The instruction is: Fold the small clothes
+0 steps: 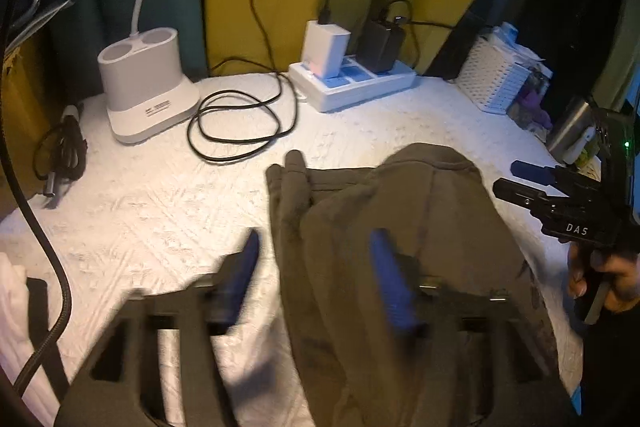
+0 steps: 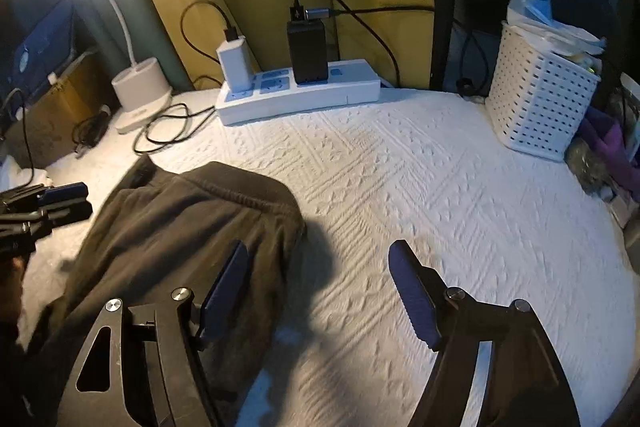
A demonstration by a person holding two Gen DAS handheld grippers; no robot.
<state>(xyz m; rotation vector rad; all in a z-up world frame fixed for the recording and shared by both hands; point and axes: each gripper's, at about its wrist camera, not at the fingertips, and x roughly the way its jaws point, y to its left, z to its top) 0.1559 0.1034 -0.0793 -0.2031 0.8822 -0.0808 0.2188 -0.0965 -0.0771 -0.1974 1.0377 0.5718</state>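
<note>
The left gripper [image 1: 312, 267] is standing spread wide, its blue pads [image 1: 248, 259] clear of any cloth; nothing is pinched between them. In its own view the dark olive garment [image 1: 400, 227] is lying from about twelve o'clock round to three o'clock of the tips, with the right-hand pad hanging over the cloth's left edge and the left-hand pad over the bare white quilted cover [image 1: 140, 211].

Moving rightward, the garment is resting in a doubled-over heap, one layer laid back over another, with a thick hemmed band [image 2: 224, 195] showing along its far edge. So at least one fold appears to be done and both claws seem to be letting go; the bundle is looking lumpy and uneven, so smoothing or a further fold is probably remaining.

Farther right, the right gripper [image 2: 320, 287] is likewise gaping, holding nothing. In its view the garment is sitting from nine to eleven o'clock of the tips, the left pad poised over the cloth's right edge, the other pad over bare cover. Whether either pad is grazing the fabric is hard to tell.
</note>
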